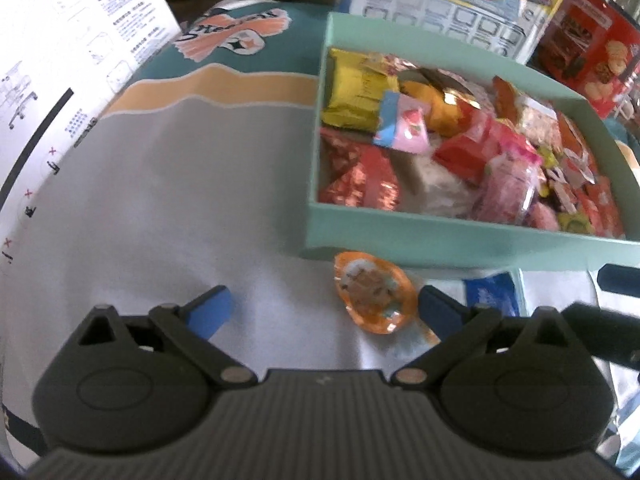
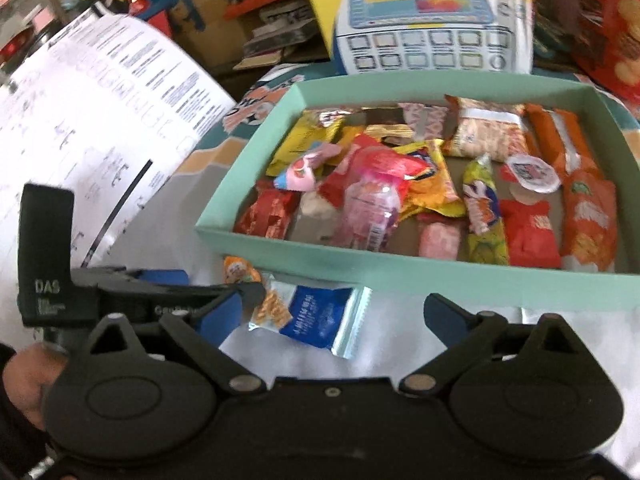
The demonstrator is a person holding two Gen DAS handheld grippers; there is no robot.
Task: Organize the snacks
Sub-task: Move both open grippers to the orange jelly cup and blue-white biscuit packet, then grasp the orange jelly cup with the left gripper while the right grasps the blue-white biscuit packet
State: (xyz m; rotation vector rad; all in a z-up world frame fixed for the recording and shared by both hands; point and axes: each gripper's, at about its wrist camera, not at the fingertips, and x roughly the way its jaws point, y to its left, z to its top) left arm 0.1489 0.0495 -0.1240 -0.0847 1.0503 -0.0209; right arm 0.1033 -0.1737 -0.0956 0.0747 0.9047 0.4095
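A mint green box [image 1: 460, 236] [image 2: 400, 274] holds several wrapped snacks. In front of it on the white table lie an orange jelly cup [image 1: 372, 294] [image 2: 239, 270] and a blue and silver snack packet [image 2: 316, 318] [image 1: 494, 296]. My left gripper [image 1: 326, 304] is open and empty, with the jelly cup just inside its right finger. My right gripper [image 2: 334, 312] is open and empty, with the blue packet lying between its fingers. The left gripper's body shows at the left of the right wrist view [image 2: 132, 300].
A large white printed sheet [image 1: 68, 64] [image 2: 100, 120] stands at the left. A toy box [image 2: 424, 16] and a red biscuit box [image 1: 592, 52] stand behind the green box. A teal and orange cloth [image 1: 240, 60] covers the far table.
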